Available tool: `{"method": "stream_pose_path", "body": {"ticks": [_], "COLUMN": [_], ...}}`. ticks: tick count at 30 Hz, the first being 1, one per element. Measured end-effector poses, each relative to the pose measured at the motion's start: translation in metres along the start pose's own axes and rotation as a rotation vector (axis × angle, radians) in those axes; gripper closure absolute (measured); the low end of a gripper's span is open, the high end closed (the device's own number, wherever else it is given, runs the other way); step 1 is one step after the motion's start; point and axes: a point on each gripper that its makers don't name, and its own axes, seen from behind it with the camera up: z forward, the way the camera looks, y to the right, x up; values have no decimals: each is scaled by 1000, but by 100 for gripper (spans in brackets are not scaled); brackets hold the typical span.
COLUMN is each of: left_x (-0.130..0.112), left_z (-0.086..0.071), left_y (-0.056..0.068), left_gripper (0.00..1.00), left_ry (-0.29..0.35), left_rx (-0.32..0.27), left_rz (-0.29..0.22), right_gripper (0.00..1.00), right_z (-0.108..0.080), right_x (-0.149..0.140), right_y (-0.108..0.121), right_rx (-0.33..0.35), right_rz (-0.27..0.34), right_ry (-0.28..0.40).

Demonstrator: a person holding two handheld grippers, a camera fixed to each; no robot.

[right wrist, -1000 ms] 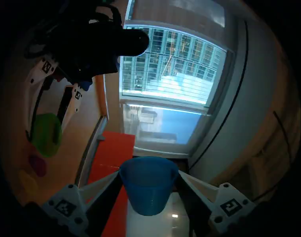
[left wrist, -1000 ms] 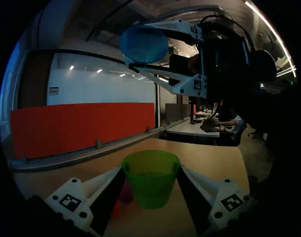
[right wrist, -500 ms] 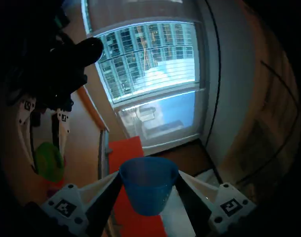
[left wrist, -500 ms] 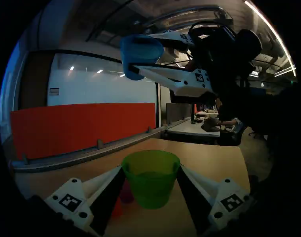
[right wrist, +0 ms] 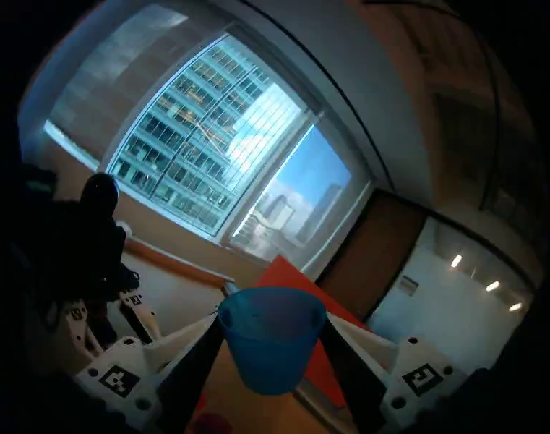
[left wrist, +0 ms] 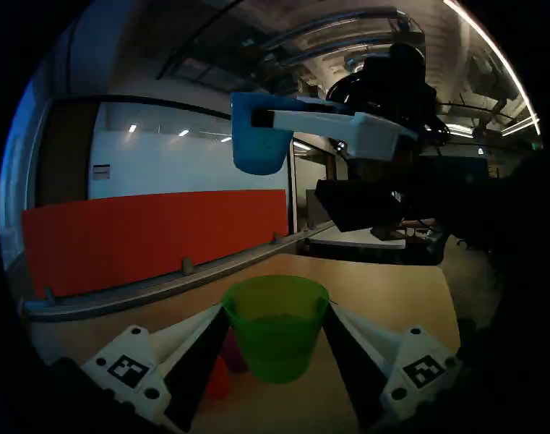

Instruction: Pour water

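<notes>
- Left gripper view: the left gripper (left wrist: 275, 312) pinches a translucent green plastic cup (left wrist: 276, 340), one white finger pressed on each side of it.
- The green cup stands upright, mouth up, over the pale wooden bench (left wrist: 390, 296); I cannot tell whether its base touches the wood.
- Just beside the green cup's lower left, behind the left finger, sit a small purple cup (left wrist: 233, 354) and a small red cup (left wrist: 218, 377).
- High above the green cup, slightly left, the right gripper (left wrist: 264, 121) clamps a blue plastic cup (left wrist: 259, 148), which hangs upright, well apart from the green one.
- Beyond the green cup, an orange wall panel (left wrist: 152, 231) runs along the bench's far edge.
- Right gripper view: the right gripper (right wrist: 272, 318) squeezes the blue cup (right wrist: 272, 343) between both fingers, rim toward a large window (right wrist: 202, 166).
- The left gripper (right wrist: 108, 318) appears dimly at lower left.
</notes>
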Motion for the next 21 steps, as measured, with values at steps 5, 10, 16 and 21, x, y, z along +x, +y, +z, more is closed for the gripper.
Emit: {"method": "stream_pose_path", "body": {"ticks": [5, 10, 16, 21], "left_x": [1, 4, 3, 2], "left_z": [-1, -3, -6, -10], "left_y": [1, 1, -5, -12], "left_gripper": [14, 14, 14, 14], "left_ry": [-2, -2, -5, -12], "left_rx": [-1, -2, 11, 29], "left_rz": [10, 9, 9, 13], "right_gripper": [10, 10, 10, 10], "right_z": [-4, -9, -18, -30], "right_x": [0, -6, -18, -35], "right_y": [-9, -10, -6, -4], "right_rx": [25, 22, -1, -16], "right_rz": [200, 323, 393, 418], "right_ry": [13, 1, -5, -28]}}
